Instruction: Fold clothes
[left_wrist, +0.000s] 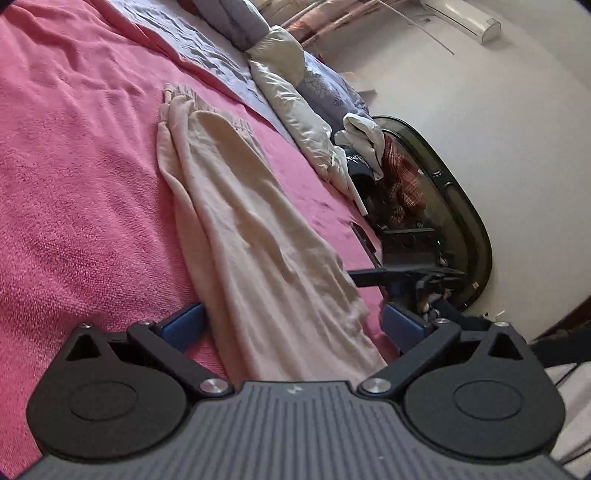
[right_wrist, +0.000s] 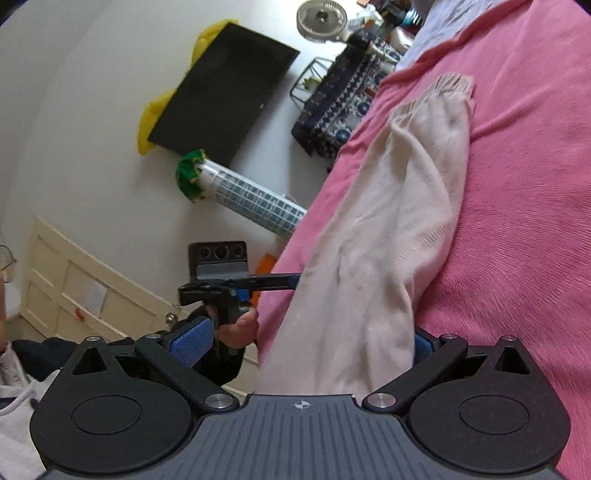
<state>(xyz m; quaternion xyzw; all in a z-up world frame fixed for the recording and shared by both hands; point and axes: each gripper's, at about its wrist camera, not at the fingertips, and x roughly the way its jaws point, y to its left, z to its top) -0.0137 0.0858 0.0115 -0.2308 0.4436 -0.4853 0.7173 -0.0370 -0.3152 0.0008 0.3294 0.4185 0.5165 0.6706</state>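
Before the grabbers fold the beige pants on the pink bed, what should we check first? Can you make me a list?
1. Pants lying long on the pink blanket: ok.
2. Both leg cuffs side by side at the far end: ok.
3. Left gripper wide open with the cloth between its blue pads: ok.
4. Right gripper open around the near end: ok, though one pad is mostly hidden by cloth.
5. Cloth smooth: not ok, wrinkles run along the upper leg.
6. Whether either gripper already pinches the fabric: not yet, jaws stand apart.
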